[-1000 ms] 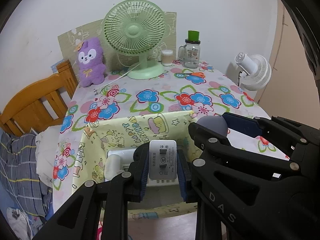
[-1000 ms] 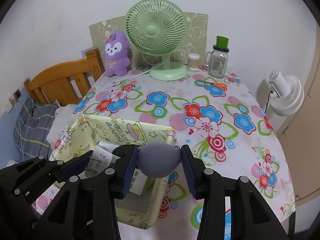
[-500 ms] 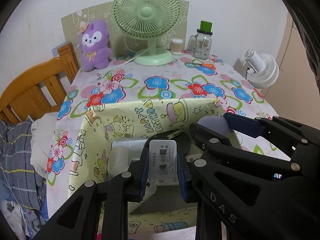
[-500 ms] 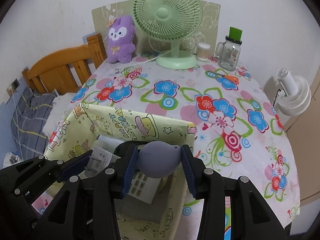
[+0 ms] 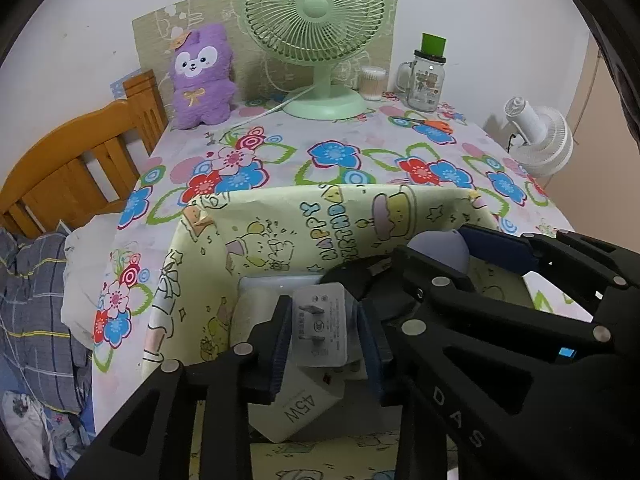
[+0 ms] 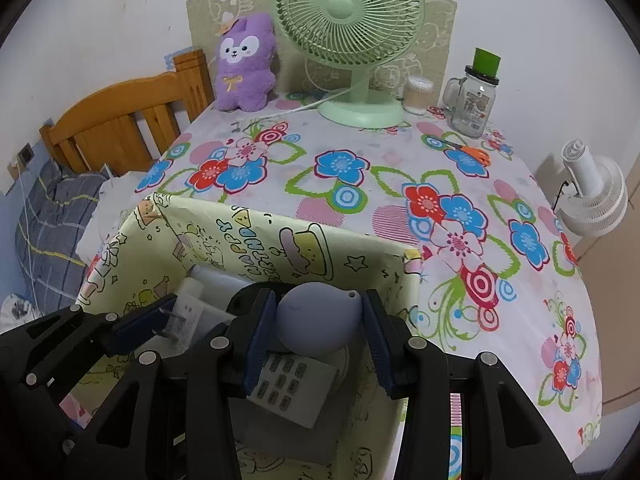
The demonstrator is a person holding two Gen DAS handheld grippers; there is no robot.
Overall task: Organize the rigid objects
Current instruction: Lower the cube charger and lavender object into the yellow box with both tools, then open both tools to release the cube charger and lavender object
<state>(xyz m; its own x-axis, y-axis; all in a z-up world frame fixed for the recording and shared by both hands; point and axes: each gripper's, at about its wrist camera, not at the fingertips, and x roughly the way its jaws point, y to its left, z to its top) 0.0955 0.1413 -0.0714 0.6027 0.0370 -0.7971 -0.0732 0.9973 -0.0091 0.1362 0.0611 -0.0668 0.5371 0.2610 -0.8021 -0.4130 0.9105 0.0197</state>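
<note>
My left gripper [image 5: 322, 336] is shut on a white plug adapter [image 5: 322, 326], prongs showing, held low inside the yellow cartoon-print box [image 5: 280, 224]. My right gripper [image 6: 318, 322] is shut on a grey-lilac rounded case [image 6: 316, 320], held inside the same box [image 6: 280, 236] at its right side. The left gripper also shows in the right wrist view [image 6: 160, 324]. Under them in the box lie a white 45W charger [image 5: 300, 408], a white remote [image 6: 292, 384] and other white items.
On the flowered tablecloth [image 6: 360, 168] stand a green fan [image 6: 348, 40], a purple plush [image 6: 244, 64], a cotton-swab jar [image 6: 418, 94], a glass mug jar [image 6: 476, 96] and orange scissors [image 6: 472, 152]. A wooden headboard [image 6: 120, 120] is left, a white fan [image 6: 592, 196] right.
Both grippers have moved forward and down into the box with their objects still held. The adapter is now turned so its prongs show.
</note>
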